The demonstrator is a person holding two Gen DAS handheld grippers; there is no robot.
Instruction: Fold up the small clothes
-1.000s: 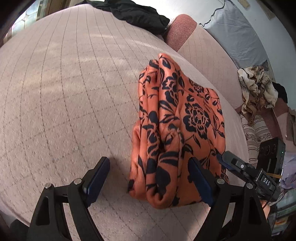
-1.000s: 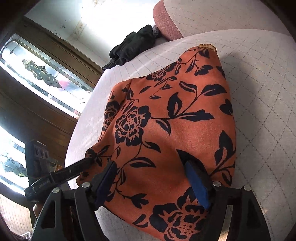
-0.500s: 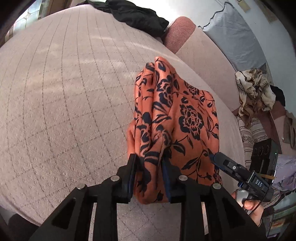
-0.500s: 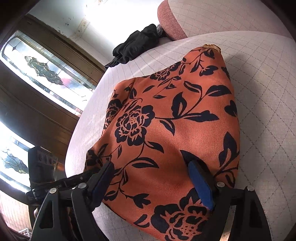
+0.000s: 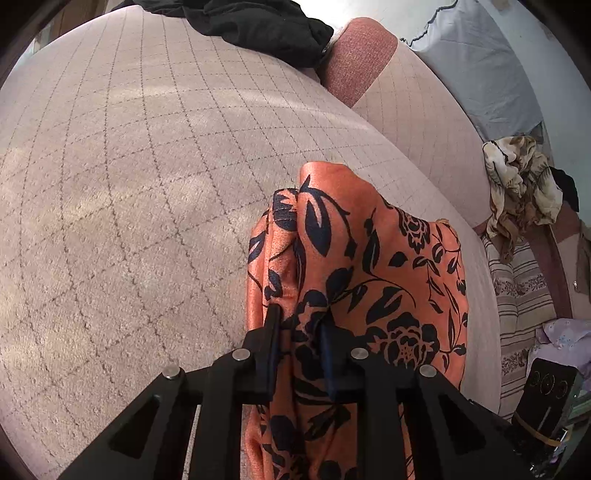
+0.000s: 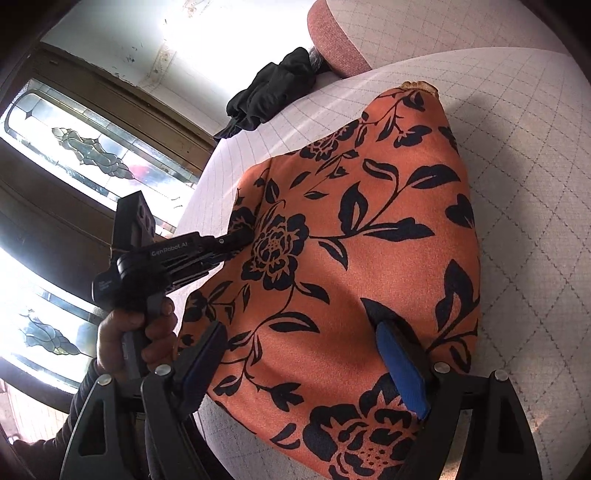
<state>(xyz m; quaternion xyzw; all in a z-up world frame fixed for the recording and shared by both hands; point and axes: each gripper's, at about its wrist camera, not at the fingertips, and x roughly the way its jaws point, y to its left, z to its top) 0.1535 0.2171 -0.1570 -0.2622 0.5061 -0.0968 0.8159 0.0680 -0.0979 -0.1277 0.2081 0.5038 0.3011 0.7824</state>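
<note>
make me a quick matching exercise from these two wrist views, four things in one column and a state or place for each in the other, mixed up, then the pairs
Things:
1. left gripper
2. right gripper
3. black garment
4. orange floral garment

States or places:
a. jaws wide over the cloth
b. bunched at the far edge of the quilted cushion
c. shut on a gathered fold
d. lying on the cushion under both grippers

Pairs: 1-c, 2-a, 3-b, 4-d

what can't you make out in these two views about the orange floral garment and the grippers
- Orange floral garment, left wrist view: near end cut off by the bottom edge and the left gripper, which has just been closing on a fold.
- Right wrist view: the cloth hides whether the wide-set right gripper presses it.
- Both views: underside hidden against the quilted cushion.
</note>
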